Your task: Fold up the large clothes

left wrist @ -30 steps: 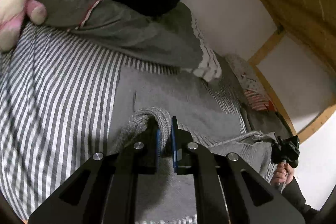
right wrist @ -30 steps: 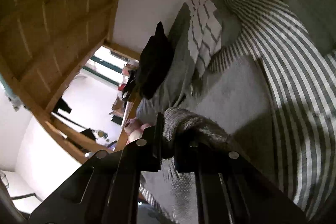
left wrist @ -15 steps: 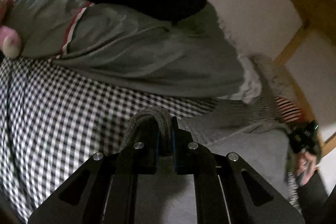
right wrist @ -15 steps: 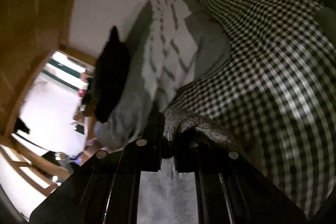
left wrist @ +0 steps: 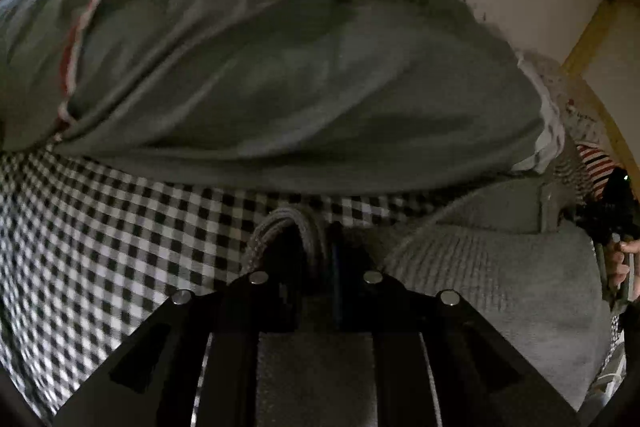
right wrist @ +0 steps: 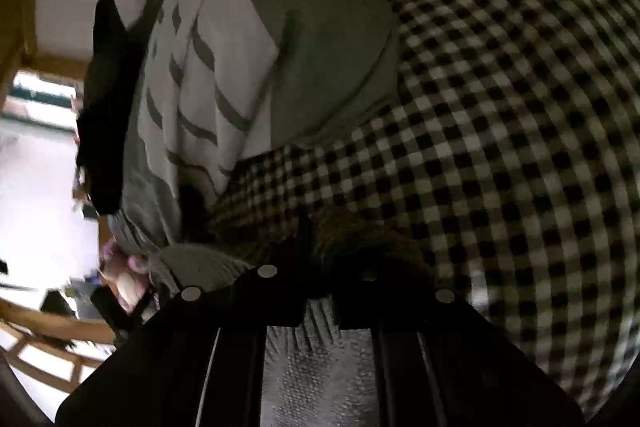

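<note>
both tools — left tool and right tool — are clamped on the grey knit sweater. uneven pulling could skew the fold — or the knit slips free onto the checked bed.

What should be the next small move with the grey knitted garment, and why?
Probably lower both hands and lay the held edge down flat. The left gripper and the right gripper each pinch a fold of the grey knitted garment, and the edge is already close to the grey pillow on the checked bedcover.
</note>
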Demonstrator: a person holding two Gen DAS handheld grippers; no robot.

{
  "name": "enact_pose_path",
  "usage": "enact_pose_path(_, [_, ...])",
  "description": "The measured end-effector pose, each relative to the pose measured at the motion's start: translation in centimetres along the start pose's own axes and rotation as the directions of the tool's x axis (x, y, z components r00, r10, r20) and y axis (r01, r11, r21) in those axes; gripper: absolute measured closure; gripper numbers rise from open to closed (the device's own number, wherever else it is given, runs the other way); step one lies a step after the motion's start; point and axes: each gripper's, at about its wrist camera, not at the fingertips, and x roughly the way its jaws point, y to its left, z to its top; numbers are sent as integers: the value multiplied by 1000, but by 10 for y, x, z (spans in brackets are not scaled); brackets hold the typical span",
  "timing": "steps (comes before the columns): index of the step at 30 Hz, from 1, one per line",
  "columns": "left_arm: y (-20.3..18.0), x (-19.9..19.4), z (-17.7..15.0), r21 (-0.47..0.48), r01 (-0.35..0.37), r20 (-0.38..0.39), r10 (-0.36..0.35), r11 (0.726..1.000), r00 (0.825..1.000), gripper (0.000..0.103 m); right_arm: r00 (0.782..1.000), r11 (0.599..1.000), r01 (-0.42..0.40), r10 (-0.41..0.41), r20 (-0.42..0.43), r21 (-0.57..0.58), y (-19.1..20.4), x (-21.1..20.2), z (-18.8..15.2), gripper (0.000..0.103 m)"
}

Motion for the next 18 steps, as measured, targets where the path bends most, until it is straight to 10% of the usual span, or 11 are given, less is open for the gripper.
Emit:
enact_pose_path(8, [2,6,5,32,34,-37,-33,999,999,77,998,985,-52,46,-38,-165,23,-30,5,93])
enact_pose_path(9, [-1,1,7,60,39,-28,-37,997,999,70,998,983,-57,51,-38,-175,25,-35,4,93])
enact_pose_path(12, [-13,-20,14,131,51,35,-56,990,998,5,992,983,-124,120,-41,-136,28,-47,6,89])
enact_pose_path(13, [-17,-28,17,159,13,88,-27,987,996,5,991,984,-134,129,-46,-115,28,-47,7,85])
enact_pose_path(16, [-18,-47,22,140,21,157,-43,990,987,5,992,992,-125,125,23,-26,21,-57,12,9])
enact_pose_path(18, [-26,-61,19,155,72,158,-97,985,983,5,974,985,-173,168,150,16,13,-76,18,3])
